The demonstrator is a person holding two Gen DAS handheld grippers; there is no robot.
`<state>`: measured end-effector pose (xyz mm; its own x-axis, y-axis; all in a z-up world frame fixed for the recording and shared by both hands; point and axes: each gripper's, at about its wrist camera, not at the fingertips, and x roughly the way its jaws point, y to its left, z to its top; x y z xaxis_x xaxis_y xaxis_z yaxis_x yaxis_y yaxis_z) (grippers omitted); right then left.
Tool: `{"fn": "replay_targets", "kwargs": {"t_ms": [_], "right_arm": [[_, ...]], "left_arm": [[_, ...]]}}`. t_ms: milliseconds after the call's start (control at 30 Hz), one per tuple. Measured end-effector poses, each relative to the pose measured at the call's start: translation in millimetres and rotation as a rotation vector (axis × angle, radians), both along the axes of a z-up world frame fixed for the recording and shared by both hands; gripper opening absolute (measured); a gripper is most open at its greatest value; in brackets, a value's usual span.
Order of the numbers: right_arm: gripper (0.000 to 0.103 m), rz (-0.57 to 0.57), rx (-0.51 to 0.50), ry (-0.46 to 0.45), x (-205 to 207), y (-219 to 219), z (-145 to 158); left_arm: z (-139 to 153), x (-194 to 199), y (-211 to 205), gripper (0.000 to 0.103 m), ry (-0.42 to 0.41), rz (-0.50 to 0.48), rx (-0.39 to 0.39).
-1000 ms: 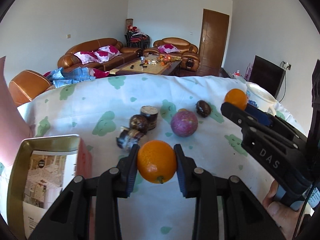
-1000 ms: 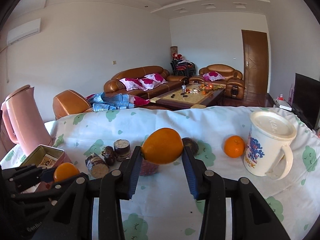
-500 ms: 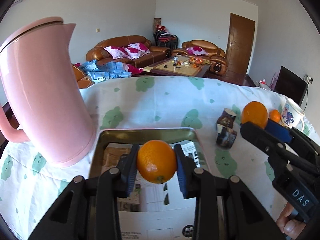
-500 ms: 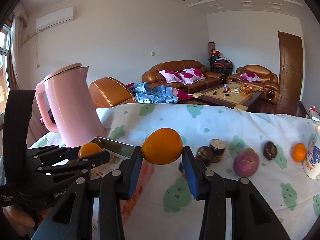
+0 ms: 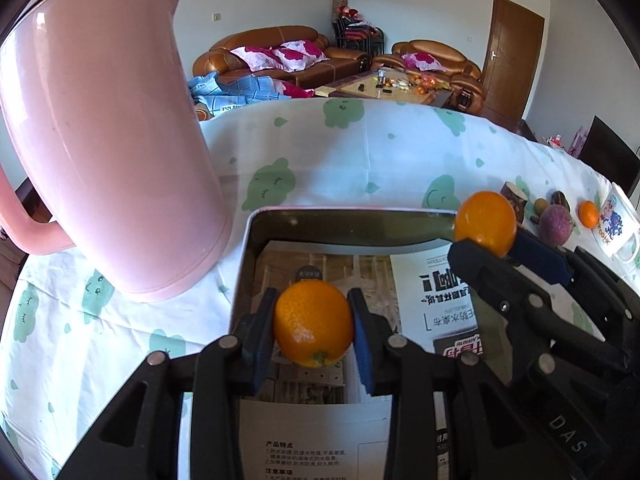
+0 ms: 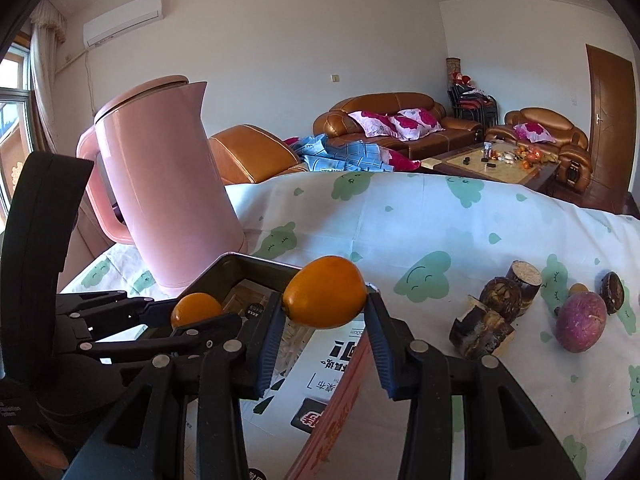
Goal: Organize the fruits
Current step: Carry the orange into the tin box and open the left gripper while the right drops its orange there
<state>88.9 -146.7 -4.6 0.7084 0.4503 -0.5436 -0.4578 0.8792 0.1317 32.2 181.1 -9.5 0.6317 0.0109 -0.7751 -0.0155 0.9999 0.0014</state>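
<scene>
The pink kettle (image 5: pixel 100 136) fills the left of the left wrist view, where 1 second ago only the tablecloth (image 5: pixel 360 160) and the loose fruit showed, so both hands have swung left across the table. The open metal tin (image 5: pixel 344 222), then at the near left edge, now lies directly under the left gripper (image 5: pixel 314 322), its bottom lined with printed leaflets.

The left gripper's jaws are narrowed onto 1 orange (image 5: pixel 313 322), pads pressed to its 2 sides, held above the tin's near half. The right gripper (image 6: pixel 325 298) grips a 2nd orange (image 6: pixel 325 297) the same way, poised over the tin's far right corner, just right of the left gripper. Neither grip has altered.

Both carries look nearly finished; lowering and releasing into the tin is probably next, and the hands are close enough to bump.

Far right on the cloth, the purple fruit (image 6: pixel 580 326), the dark cut pieces (image 6: pixel 496 308) and 1 small orange (image 5: pixel 588 213) beside the mug (image 5: pixel 614 228) remain unsorted.
</scene>
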Motion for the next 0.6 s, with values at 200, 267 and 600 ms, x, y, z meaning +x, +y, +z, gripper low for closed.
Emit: {"fn": "replay_targets", "kwargs": {"t_ms": [200,267,600], "right_arm": [[0.044,0.024,0.008,0.025,3.1,-1.2,-4.3],[0.044,0.027,0.015,0.026,3.1,-2.4,-4.1],[0.056,-0.003,0.072,-0.034,-6.3,-14.3,5.2]], "left_arm": [[-0.2,-1.8,0.2,0.036,-0.006,0.017,0.033],[0.3,-1.7,-0.3,0.036,-0.009,0.018,0.033],[8.7,-9.5,-2.8,0.041,-0.081,0.03,0.071]]}}
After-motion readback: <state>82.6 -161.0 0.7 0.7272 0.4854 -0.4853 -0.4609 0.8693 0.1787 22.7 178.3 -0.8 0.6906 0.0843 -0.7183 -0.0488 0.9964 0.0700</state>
